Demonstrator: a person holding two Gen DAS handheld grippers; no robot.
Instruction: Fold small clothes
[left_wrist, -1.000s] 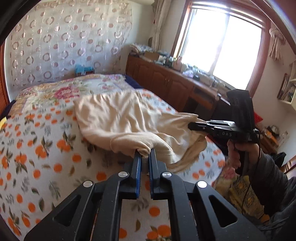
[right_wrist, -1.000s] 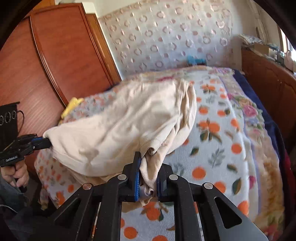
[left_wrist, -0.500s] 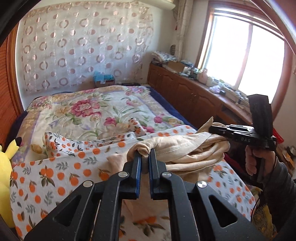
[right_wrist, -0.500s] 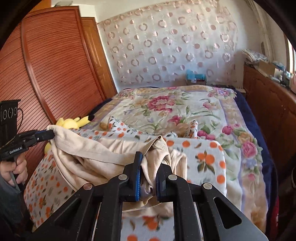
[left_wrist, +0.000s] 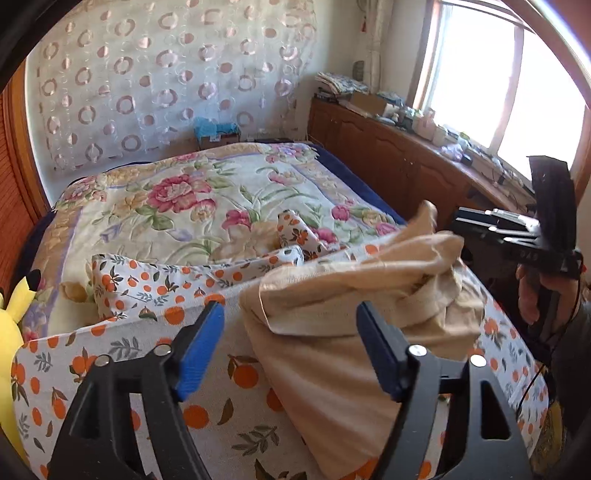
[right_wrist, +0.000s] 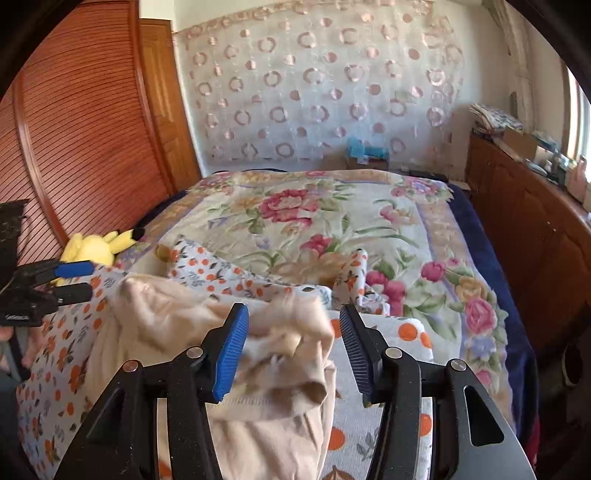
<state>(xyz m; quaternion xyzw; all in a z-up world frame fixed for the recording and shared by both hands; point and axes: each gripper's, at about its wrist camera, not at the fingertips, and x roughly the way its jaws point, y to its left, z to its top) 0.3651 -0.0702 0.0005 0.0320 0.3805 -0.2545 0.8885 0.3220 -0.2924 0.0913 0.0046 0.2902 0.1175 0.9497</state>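
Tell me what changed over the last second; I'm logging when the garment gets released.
Both grippers let go: the left gripper and right gripper, each clamped on the beige garment earlier, now stand open. The garment, first spread flat and then gathered toward the near edge, has dropped in a loose heap at the bed's edge. The orange-print sheet, floral quilt and yellow plush toy are unchanged.

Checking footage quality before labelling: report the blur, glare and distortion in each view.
Left wrist view: window blown out white, beige garment softly blurred, fisheye bends the room edges. Right wrist view: garment top edge between the fingers smeared by motion, floral bedspread sharp, wardrobe curved by the lens.
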